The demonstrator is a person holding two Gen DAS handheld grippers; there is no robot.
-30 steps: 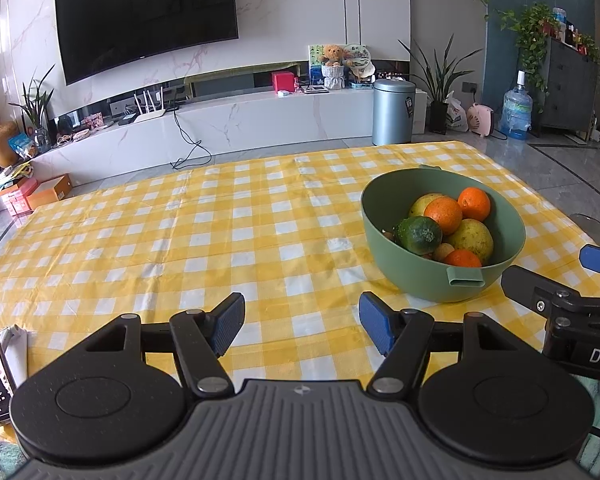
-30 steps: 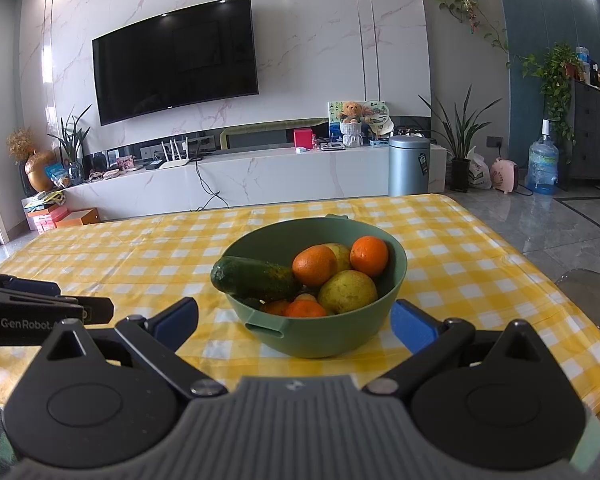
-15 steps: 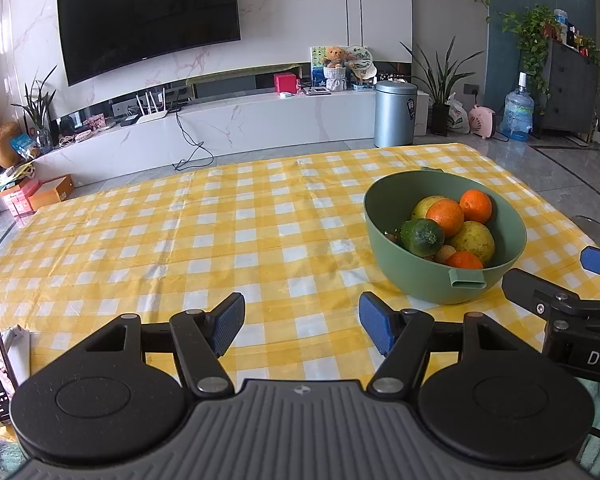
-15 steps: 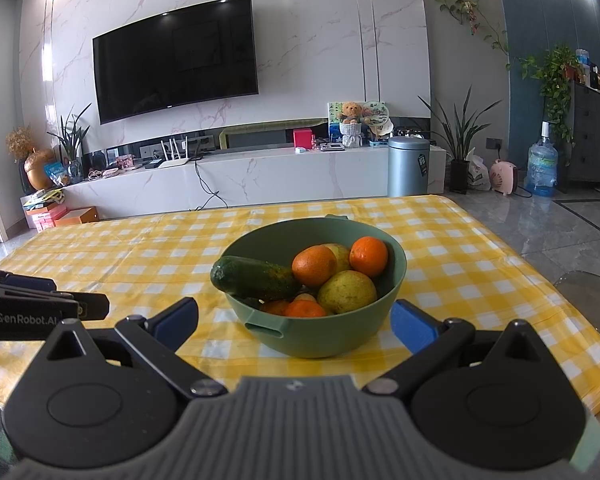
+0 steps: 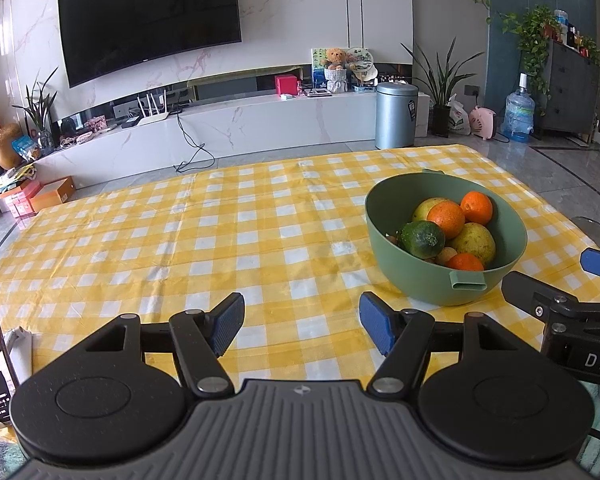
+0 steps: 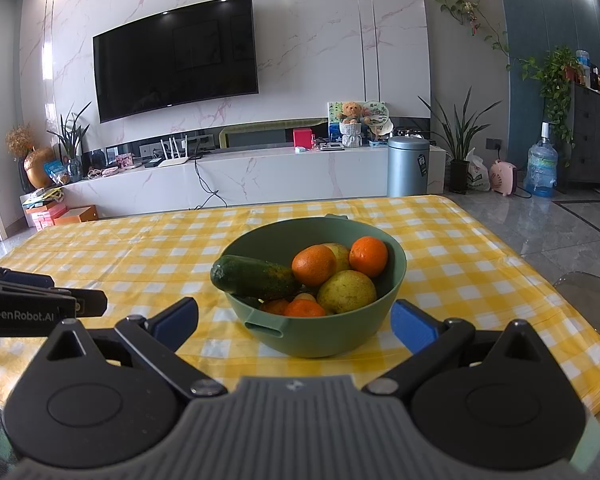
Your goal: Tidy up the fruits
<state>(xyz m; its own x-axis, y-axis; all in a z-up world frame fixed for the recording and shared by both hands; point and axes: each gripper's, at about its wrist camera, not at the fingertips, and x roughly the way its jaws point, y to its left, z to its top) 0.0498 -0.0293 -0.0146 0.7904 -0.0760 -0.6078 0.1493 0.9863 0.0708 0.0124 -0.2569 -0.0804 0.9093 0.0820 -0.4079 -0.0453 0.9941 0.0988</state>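
Looking ahead of your two grippers, you have the table (image 5: pixel 220 240) under its yellow checked cloth stretching away, bare of any loose fruit as far as either view shows. The green bowl (image 6: pixel 316 336) sits just beyond your right gripper (image 6: pixel 294 322), dead ahead between its blue pads, and ahead and to the right of your left gripper (image 5: pixel 302 322).

All the fruit in sight is inside that bowl. A long green cucumber (image 6: pixel 254 278) lies across the side nearest your left gripper, its tip poking over the rim. Beside it sit a yellow-green pear (image 6: pixel 346 292), a second pale fruit half hidden behind, an orange (image 6: pixel 314 265), and another orange (image 6: pixel 368 256) at the far side. Smaller orange pieces (image 6: pixel 304 309) lie low at the near wall; what else is under them you cannot tell.

Both your grippers are spread wide and hold nothing, and neither touches the bowl.

Judging progress: this fits either fruit already gathered into the bowl, or a full bowl waiting to be sorted out onto the table. The pictures do not settle which, so nothing here tells you what is left.
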